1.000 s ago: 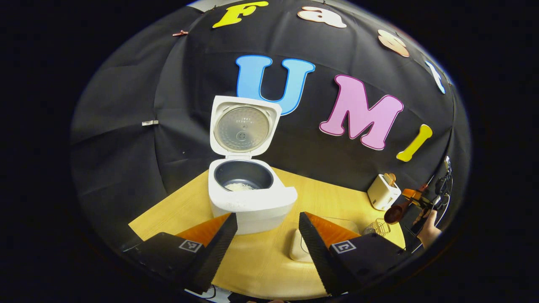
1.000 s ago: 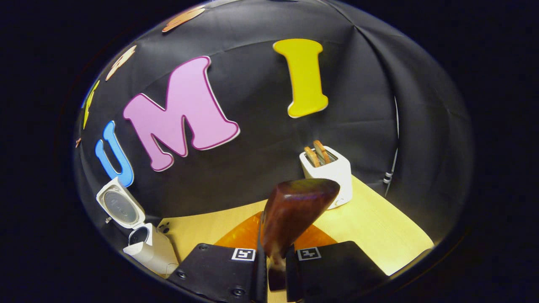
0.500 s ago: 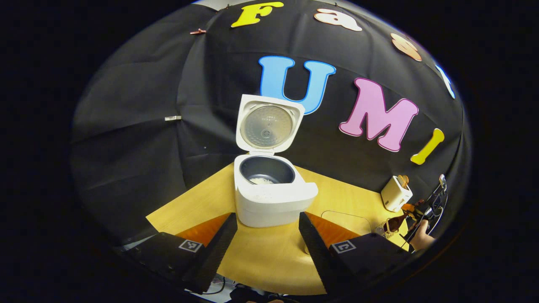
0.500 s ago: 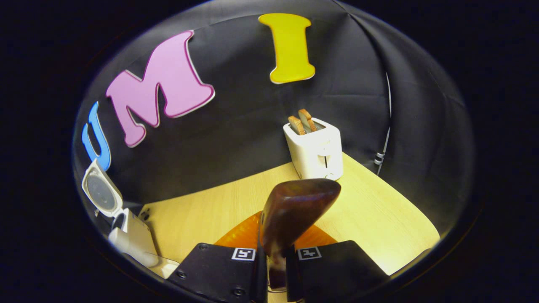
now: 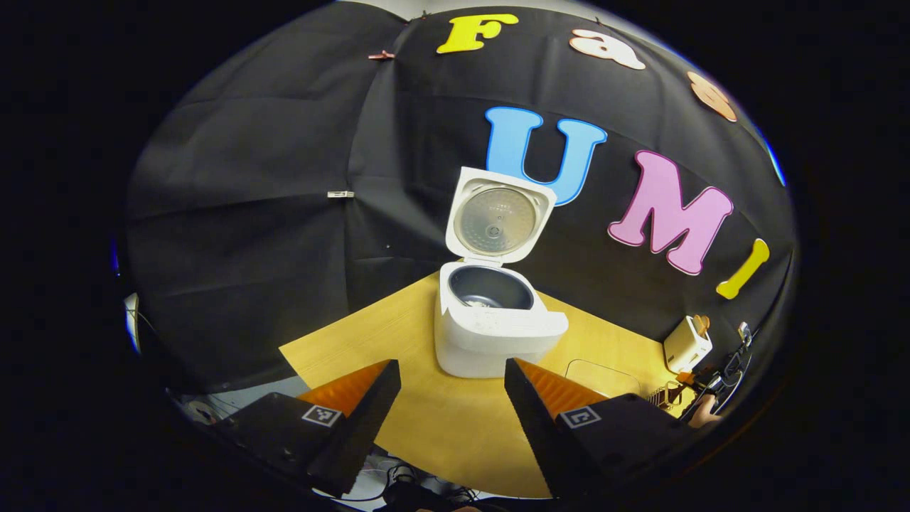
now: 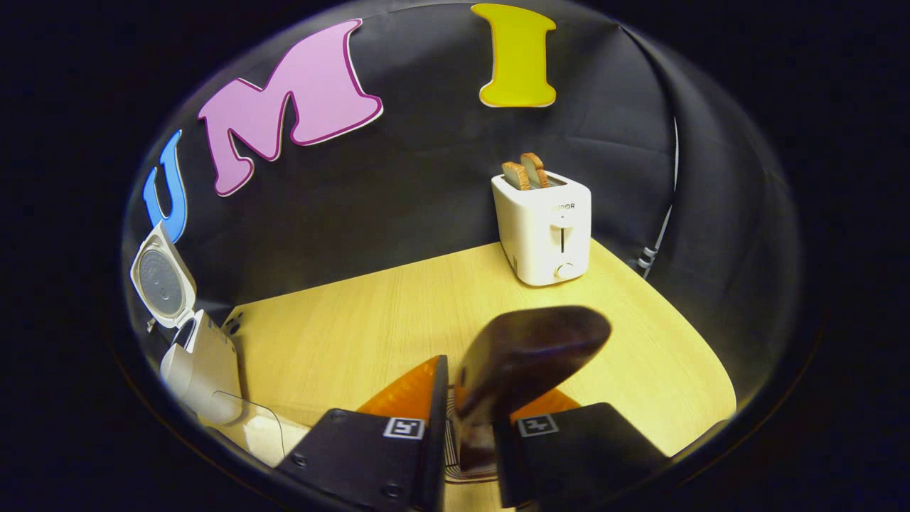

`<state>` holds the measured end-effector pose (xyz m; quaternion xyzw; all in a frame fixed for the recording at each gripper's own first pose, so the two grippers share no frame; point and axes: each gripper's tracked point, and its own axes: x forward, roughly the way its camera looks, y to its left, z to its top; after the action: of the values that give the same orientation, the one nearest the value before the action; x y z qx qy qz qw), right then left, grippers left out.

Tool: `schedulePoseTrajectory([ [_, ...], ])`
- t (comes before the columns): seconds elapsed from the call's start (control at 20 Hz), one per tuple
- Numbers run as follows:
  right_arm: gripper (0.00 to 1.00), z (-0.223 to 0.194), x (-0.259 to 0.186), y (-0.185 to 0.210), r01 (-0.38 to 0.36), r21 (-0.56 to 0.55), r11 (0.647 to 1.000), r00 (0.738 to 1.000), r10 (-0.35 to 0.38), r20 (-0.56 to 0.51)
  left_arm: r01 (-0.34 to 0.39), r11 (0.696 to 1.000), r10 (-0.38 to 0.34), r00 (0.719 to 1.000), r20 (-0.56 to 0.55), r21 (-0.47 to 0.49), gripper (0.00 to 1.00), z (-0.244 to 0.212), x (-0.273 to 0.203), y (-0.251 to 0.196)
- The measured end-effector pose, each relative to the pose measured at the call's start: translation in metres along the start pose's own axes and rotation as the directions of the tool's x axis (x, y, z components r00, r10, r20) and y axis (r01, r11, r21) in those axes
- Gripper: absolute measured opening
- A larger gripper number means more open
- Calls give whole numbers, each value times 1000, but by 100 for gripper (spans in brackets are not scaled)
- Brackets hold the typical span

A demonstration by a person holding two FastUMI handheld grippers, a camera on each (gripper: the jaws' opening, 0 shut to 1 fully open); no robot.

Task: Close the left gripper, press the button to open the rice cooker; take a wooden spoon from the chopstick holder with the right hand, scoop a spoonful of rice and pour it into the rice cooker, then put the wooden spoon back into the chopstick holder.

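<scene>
The white rice cooker [image 5: 490, 334] stands on the table with its lid [image 5: 498, 222] up and a little rice in the dark pot. My left gripper [image 5: 451, 395] hangs open in front of it, well short of it, holding nothing. The dark wooden spoon [image 6: 530, 348] stands between the fingers of my right gripper [image 6: 483, 402], bowl up and tilted to the right. A gap shows between the spoon's handle and the left finger [image 6: 430, 391], with the wire chopstick holder [image 6: 449, 444] just below. In the right gripper view the rice cooker [image 6: 202, 363] sits far left.
A white toaster [image 6: 547, 227] with two slices stands at the table's back corner, small in the left gripper view as the toaster [image 5: 686, 343]. A clear rice container [image 6: 259, 430] lies right of the cooker. The table's [image 6: 370, 320] rounded edge runs close on the right.
My left gripper has drawn back from the cooker, which now looks smaller and farther right. My right gripper has come down over the wire holder, its fingers have parted and the spoon has tipped right.
</scene>
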<state>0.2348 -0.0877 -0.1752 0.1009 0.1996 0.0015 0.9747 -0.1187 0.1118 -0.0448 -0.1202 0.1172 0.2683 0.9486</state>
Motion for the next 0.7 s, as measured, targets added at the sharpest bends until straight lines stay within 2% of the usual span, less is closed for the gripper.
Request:
schedulePoseTrajectory([
  [0.05, 23, 1, -3, 0, 2, 1, 1000, 1000, -2, 1, -3, 1000, 3, 1000, 0, -2, 95, 0, 0, 0],
  [0.15, 48, 4, -7, 2, -3, 17, 1000, 1000, 3, 7, -2, 1000, 2, 1000, 2, 2, 95, 2, 3, -2],
  [0.3, 99, 11, -20, 2, -6, 58, 998, 1000, 6, 12, 22, 999, -22, 1000, 7, 28, 95, 11, 10, -11],
  [0.45, 99, 20, -36, 1, 1, 81, 997, 1000, -3, 28, 59, 996, -62, 998, 33, 67, 95, 30, 22, -21],
  [0.7, 98, 27, -75, -11, 79, 101, 992, 996, -82, 32, 124, 982, -135, 988, 71, 140, 95, 71, 55, -33],
])
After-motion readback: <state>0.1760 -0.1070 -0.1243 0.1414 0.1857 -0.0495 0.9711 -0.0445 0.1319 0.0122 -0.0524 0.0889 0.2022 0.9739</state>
